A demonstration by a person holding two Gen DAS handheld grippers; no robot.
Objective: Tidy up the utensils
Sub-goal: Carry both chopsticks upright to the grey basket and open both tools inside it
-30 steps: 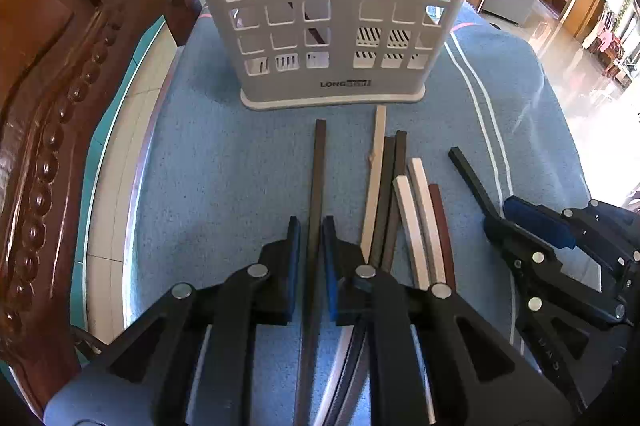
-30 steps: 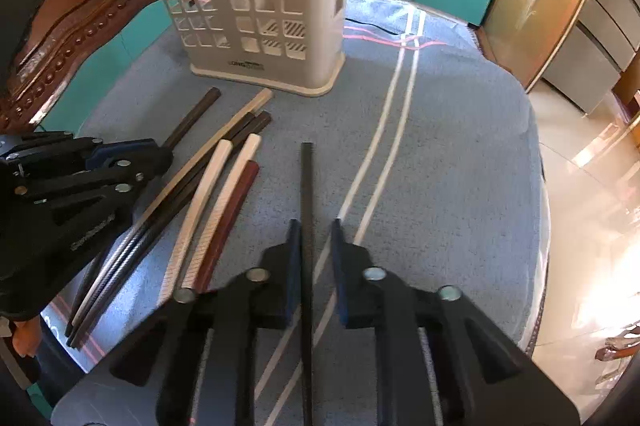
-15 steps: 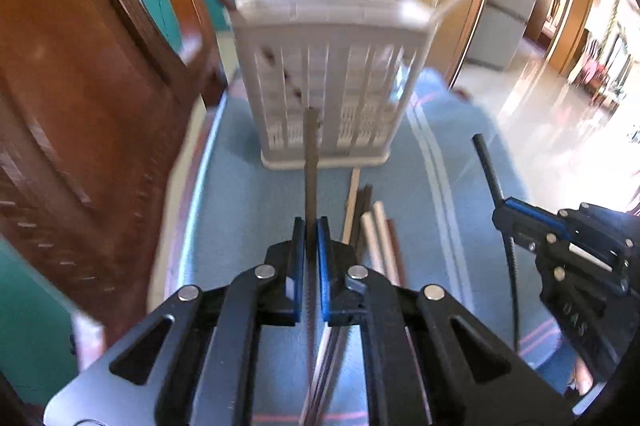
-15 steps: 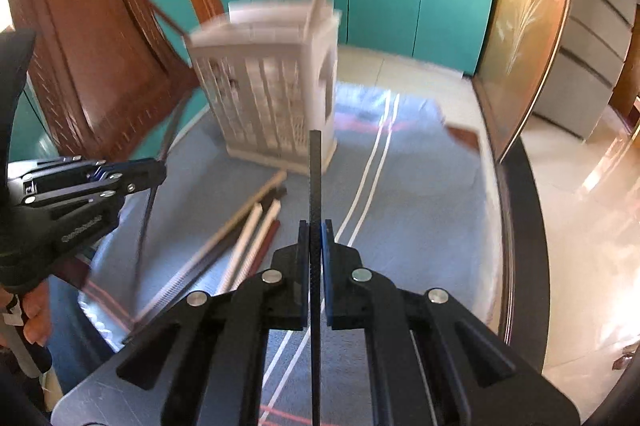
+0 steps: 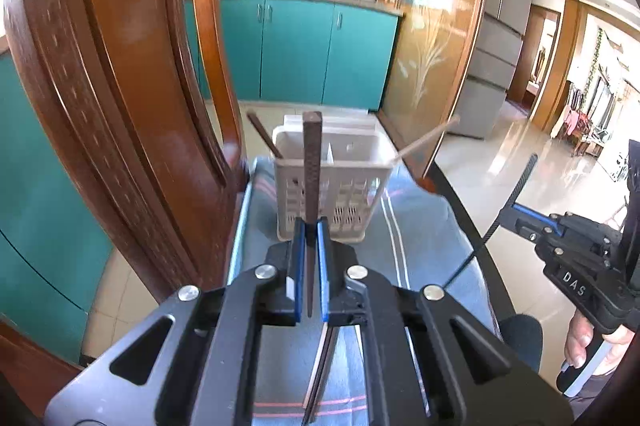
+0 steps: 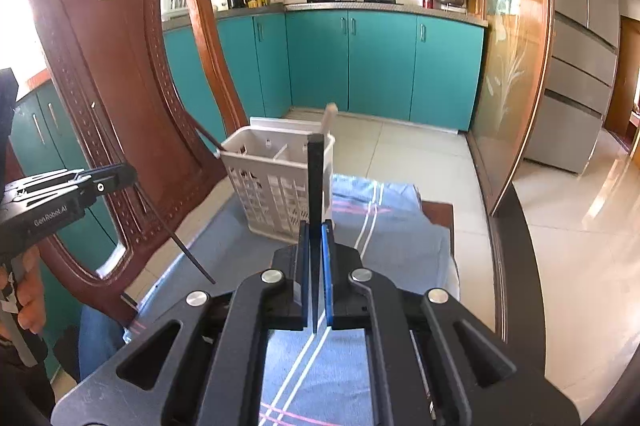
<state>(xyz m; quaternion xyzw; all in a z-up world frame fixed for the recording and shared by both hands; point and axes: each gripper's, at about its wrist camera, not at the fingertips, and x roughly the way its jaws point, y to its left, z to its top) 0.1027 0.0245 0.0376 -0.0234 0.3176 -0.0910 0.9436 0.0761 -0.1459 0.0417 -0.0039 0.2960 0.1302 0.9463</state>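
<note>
Both tongs (image 5: 308, 246) (image 6: 316, 246) lifted (off cloth); each pinching a chopstick (image 5: 311, 162) (image 6: 315, 178).

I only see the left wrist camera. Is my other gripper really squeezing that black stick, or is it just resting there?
Observer: It is squeezing it. In the right wrist view the right gripper has its jaws shut on the black chopstick, which stands upright between them.
Operator: Does my brown stick poke out behind my gripper?
Observer: Yes. From the side, the thin end of the brown chopstick sticks out below the left gripper and slants down towards the blue cloth.
</note>
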